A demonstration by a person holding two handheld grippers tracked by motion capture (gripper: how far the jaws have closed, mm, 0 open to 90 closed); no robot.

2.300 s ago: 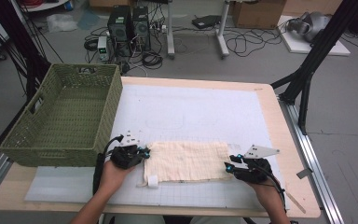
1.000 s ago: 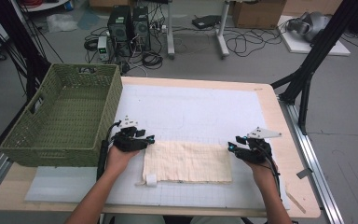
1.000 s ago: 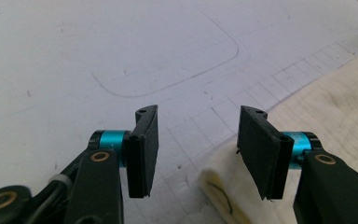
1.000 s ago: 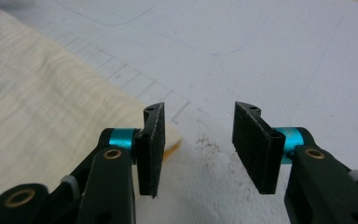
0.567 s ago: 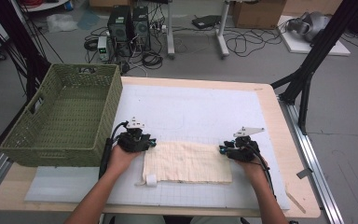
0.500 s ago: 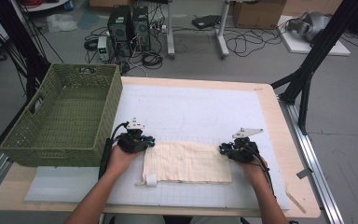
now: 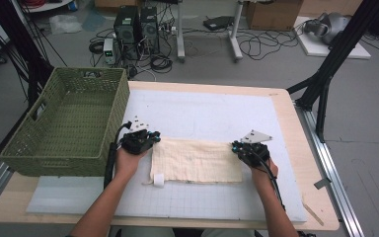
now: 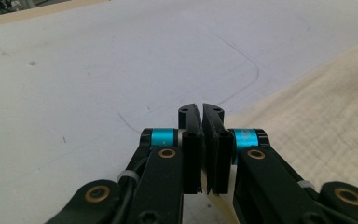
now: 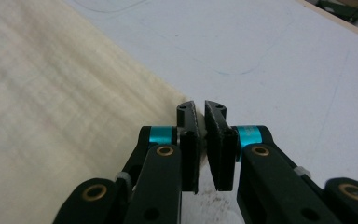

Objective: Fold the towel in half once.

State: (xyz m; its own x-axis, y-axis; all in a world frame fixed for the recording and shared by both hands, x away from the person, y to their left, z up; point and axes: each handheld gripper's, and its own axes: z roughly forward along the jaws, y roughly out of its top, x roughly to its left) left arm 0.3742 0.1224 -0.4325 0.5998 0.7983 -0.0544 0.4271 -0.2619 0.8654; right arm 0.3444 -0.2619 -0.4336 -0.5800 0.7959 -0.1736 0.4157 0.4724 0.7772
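We stand at the white mat [image 7: 202, 113] with both claws at the far corners of the cream cloth [image 7: 196, 160], which lies flat at the mat's near centre, a small white tag [image 7: 158, 179] at its 7 o'clock corner. The left gripper [image 7: 150, 138] sits at the cloth's 10 o'clock corner, the right gripper [image 7: 237, 146] at its 2 o'clock corner. In the gripper views, each pair of jaws is pressed nearly together right at the cloth's edge (whether fabric is actually caught between them, we cannot tell). That is our worry: if either claw has pinched only a thread or nothing, we judge a lift would drop one corner and leave the cloth skewed or bunched. Uneven pulling could also drag it toward the green basket [image 7: 64, 123] at 9 o'clock, which stands just beside our left hand [image 7: 128, 158].
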